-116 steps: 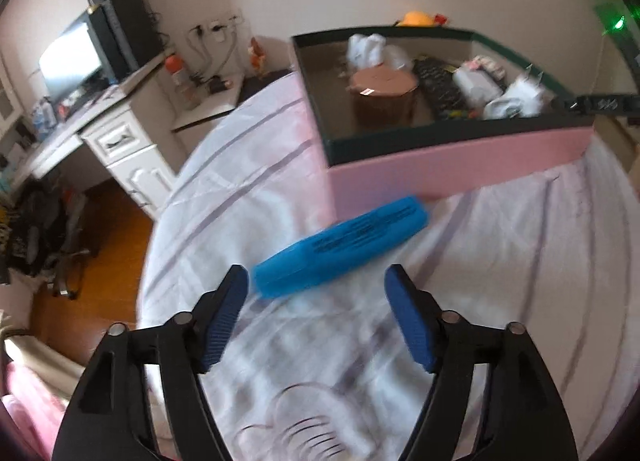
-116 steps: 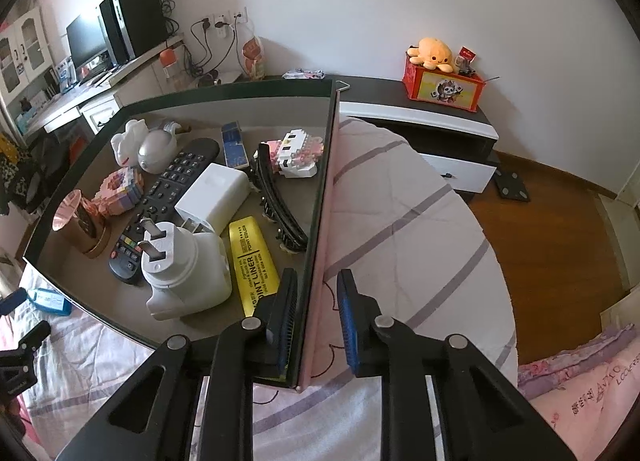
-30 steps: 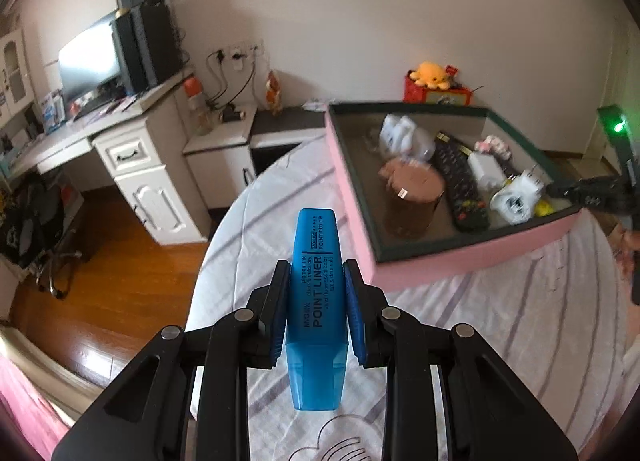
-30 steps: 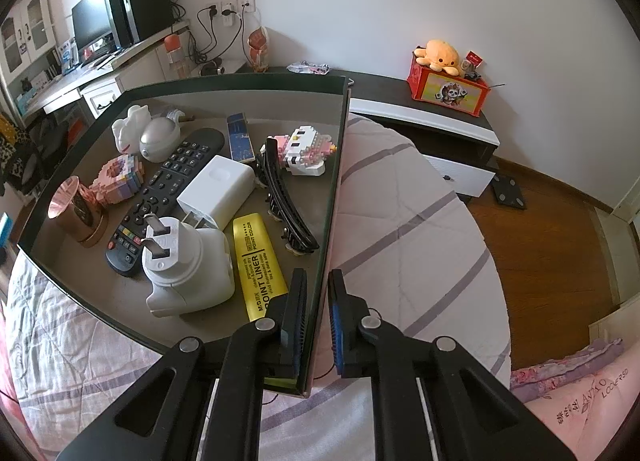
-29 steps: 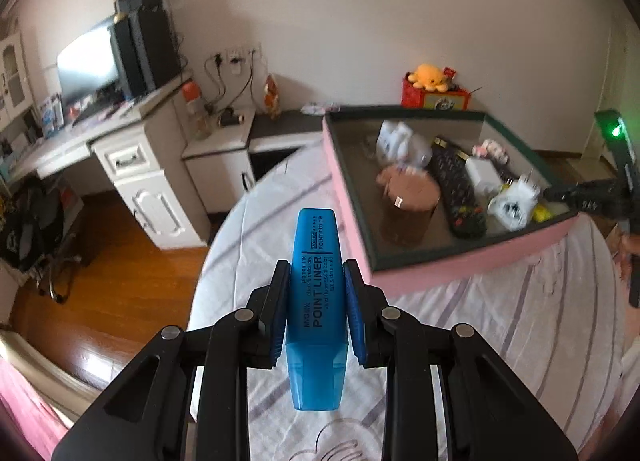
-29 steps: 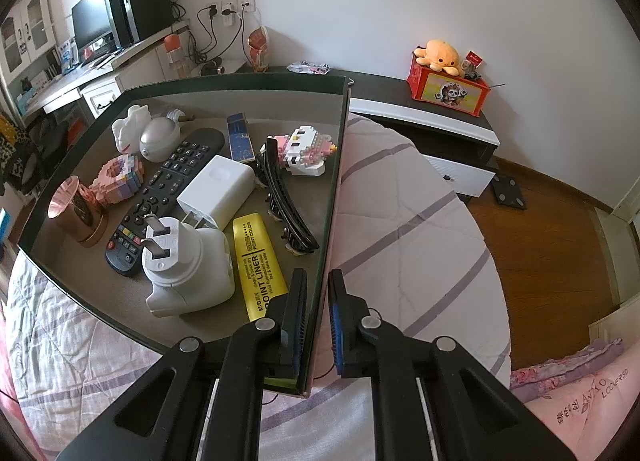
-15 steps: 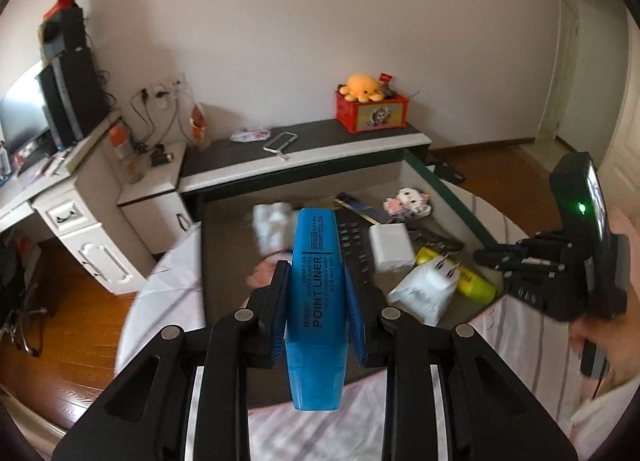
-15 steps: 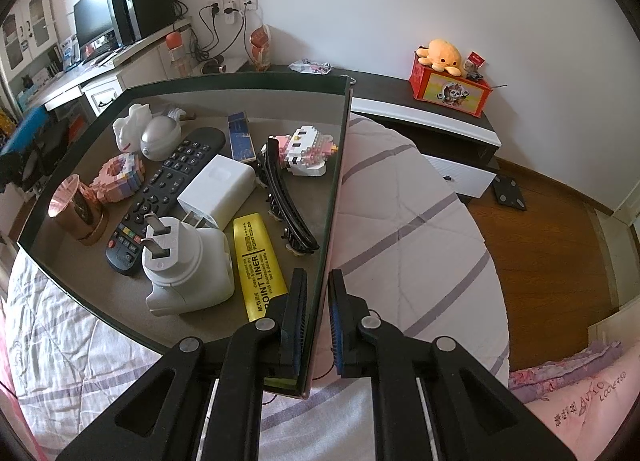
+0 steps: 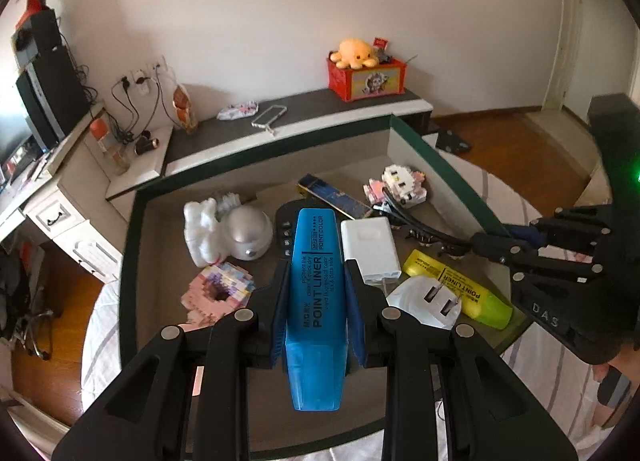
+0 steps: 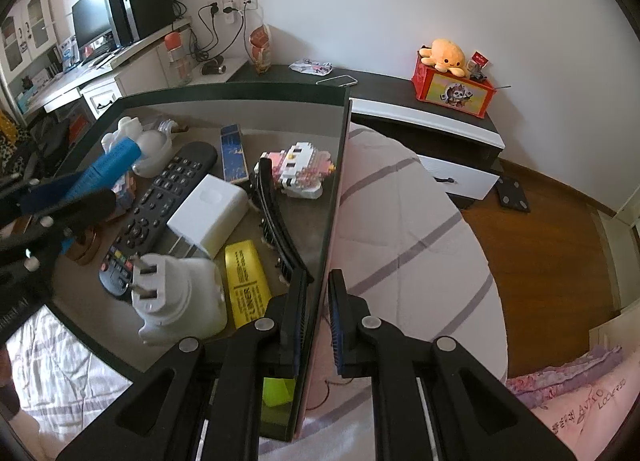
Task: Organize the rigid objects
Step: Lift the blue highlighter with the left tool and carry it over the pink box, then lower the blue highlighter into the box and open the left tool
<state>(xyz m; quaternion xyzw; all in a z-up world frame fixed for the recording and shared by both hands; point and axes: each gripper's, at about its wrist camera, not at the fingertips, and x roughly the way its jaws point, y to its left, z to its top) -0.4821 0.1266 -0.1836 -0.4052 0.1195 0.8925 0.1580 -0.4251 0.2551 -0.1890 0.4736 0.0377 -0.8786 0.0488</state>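
Observation:
My left gripper [image 9: 318, 293] is shut on a blue highlighter [image 9: 317, 293] and holds it above the open box [image 9: 128, 245], over the black remote [image 10: 160, 201]. The highlighter also shows in the right wrist view [image 10: 106, 167]. My right gripper [image 10: 318, 317] is shut on the box's right wall [image 10: 336, 165]. Inside the box lie a yellow highlighter [image 10: 244, 281], a white plug adapter [image 10: 180, 297], a white charger [image 10: 208, 213], a black hair comb [image 10: 276, 217], a pink brick toy [image 10: 300, 169] and a white figure [image 9: 204, 233].
The box sits on a striped bedspread [image 10: 400, 245]. Behind it is a low dark cabinet [image 10: 420, 117] with a red box and orange plush [image 10: 448, 57]. A desk with a monitor [image 10: 92, 29] stands at the left. Wooden floor [image 10: 540, 245] lies to the right.
My left gripper took the blue highlighter off the bedspread, lifted it and carried it over the box. My right gripper has kept its hold on the box wall.

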